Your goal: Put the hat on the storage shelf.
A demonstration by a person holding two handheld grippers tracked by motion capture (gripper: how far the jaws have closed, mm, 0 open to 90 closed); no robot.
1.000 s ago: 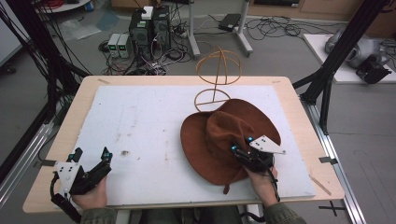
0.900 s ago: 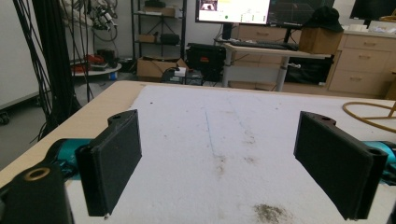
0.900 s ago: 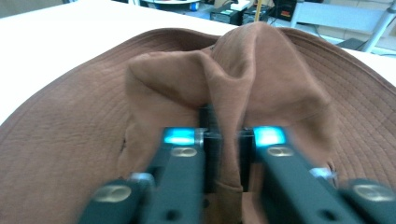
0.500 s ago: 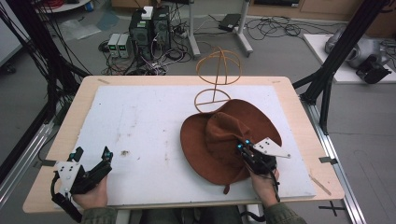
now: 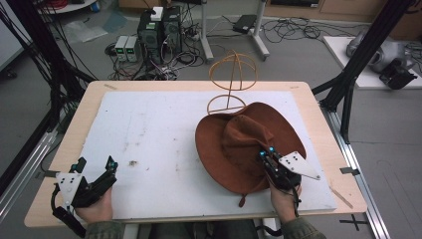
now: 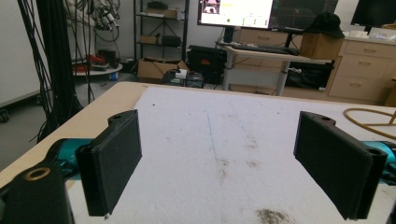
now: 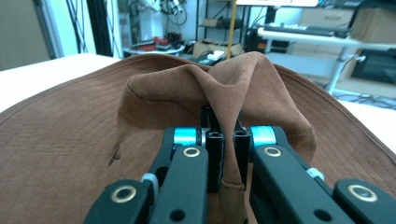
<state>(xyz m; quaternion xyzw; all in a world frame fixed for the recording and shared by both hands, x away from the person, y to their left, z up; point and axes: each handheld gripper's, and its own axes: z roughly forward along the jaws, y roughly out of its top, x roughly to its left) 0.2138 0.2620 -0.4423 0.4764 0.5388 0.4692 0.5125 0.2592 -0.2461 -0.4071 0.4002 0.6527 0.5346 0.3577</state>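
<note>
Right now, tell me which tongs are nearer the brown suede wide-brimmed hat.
Right. The right tongs are on the brown suede wide-brimmed hat, jaws shut on a fold of its crown. The left tongs hang open over the table's near left corner, well apart from it.

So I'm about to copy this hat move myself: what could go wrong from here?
The right gripper has just closed on a thin pinch of the brown hat's crown fabric, so the soft cloth may slip out when lifted. The wire hat stand sits right behind the hat, and a swing could knock it over. The left gripper hangs open, apart from the hat, so the floppy brim has no support.
</note>
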